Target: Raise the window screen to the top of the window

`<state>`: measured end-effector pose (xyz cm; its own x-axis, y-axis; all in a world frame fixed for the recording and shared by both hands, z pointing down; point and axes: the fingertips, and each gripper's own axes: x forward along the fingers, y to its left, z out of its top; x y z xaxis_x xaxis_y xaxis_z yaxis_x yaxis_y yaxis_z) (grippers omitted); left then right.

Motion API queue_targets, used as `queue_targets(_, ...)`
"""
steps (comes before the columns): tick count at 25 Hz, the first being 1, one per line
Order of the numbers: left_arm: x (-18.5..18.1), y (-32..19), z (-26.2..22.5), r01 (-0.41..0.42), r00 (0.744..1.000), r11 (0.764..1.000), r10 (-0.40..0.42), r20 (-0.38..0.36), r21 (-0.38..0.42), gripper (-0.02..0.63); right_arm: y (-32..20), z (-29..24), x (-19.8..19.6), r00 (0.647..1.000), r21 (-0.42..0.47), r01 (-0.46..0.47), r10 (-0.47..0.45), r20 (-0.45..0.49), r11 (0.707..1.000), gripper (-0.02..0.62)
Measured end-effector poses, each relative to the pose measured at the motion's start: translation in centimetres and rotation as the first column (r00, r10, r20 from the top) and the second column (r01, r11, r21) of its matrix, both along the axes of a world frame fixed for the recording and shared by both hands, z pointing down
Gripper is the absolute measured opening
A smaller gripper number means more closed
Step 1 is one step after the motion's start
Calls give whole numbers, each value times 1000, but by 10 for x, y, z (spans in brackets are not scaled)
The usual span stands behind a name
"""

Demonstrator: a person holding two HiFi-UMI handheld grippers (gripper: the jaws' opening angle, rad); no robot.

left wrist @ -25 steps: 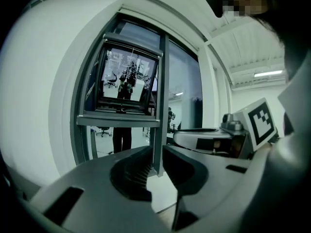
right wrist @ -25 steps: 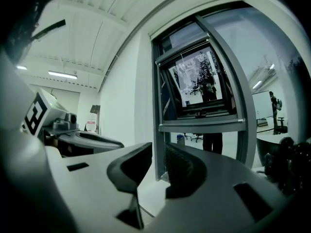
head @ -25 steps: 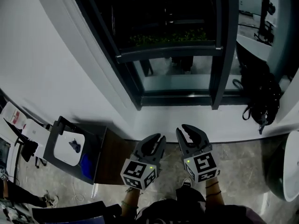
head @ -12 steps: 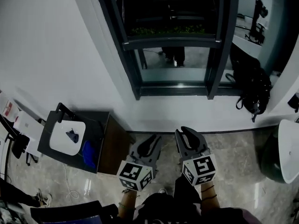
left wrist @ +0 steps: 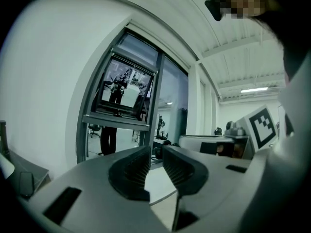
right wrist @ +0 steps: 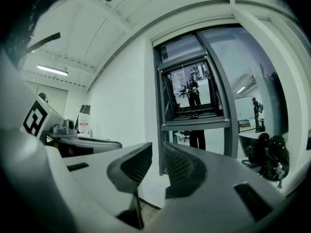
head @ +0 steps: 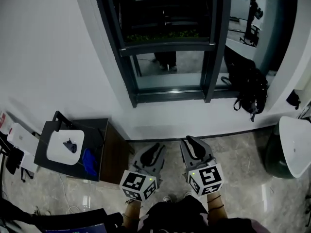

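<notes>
Head view: the person stands back from the window (head: 165, 46), both claws low over the floor (head: 243, 178), side by side, well apart from the frame. Left claw (head: 153, 148) and right claw (head: 190, 142) look nearly clenched, nothing in either. So the step in hand, I'd say, is just the approach. To do it well: walk in square to the opening, btw the cabinet (head: 99, 132) on the left and the backpack (head: 249, 89) on the right, lift both claws and spread one wide before reaching. The window screen can't be picked out here; glass too dark, full of reflections. The window's top is cut off too.

Left gripper view: jaws barely parted, a thin slit w/ only wall and floor showing through; grasping nothing. An inner framed panel sits in the upper-mid part of the window, prob the window screen (left wrist: 124, 93), its bottom rail (left wrist: 116, 115) well short of the top. Best hold, I reckon, is that rail near its middle, then a straight, even push up so it doesn't jam crooked.

Right gripper view: same story, slit-wide gap, empty. The window screen (right wrist: 192, 89) reads clearer here, w/ a pane (right wrist: 182, 47) above it, so there's travel to go. Whether the small lump on the rail is a handle is too small to tell. No mesh visible in any view.
</notes>
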<state>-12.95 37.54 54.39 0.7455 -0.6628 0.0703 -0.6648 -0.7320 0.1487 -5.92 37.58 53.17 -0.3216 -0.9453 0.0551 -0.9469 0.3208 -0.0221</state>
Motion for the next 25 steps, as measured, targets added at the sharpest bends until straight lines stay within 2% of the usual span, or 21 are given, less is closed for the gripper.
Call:
queue_targets(11,17,20,-7,25,1000,1000,-25,12,13,64,21,-6,7,998,-12,50,-50,-48,999,63)
queue_targets(25,57,37,-8,33,999,999,-33,43,1,64,37,-12,41,997,-16,82,-83,-10,996,63)
